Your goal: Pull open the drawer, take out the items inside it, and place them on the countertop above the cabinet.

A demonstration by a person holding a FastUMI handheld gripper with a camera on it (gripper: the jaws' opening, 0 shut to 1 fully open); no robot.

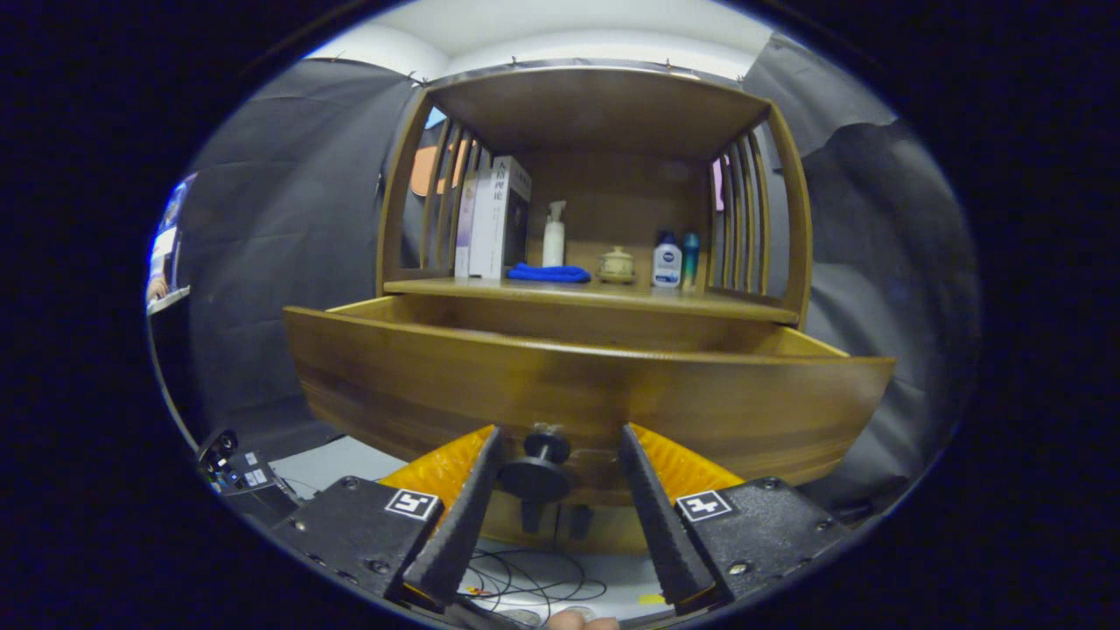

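One wooden cabinet [792, 219], open-fronted, with slatted side panels, standing against the booth's dark cloth wall. One drawer [420, 385] beneath the shelf, pulled well out toward the camera; its broad front panel hides the interior, so any contents cannot be told. One dark round knob [535, 477] on a short stem at the centre of the drawer front. One gripper [556, 437], two fingers spread wide, one on each side of the knob with a gap on both sides; neither finger presses on it. Countertop [700, 302] above the drawer, carrying: two upright books [499, 219], side by side at the left slats, possibly a third thin one against them; one white pump bottle [554, 236] just beside the books; one blue folded cloth [549, 274] lying at the bottle's foot; one small lidded ceramic pot [616, 263] at mid-shelf; one white bottle with dark cap [667, 260] and one teal bottle [690, 258], touching or nearly so, near the right slats. Below the drawer, thin black cables [534, 582] loop on a pale surface.
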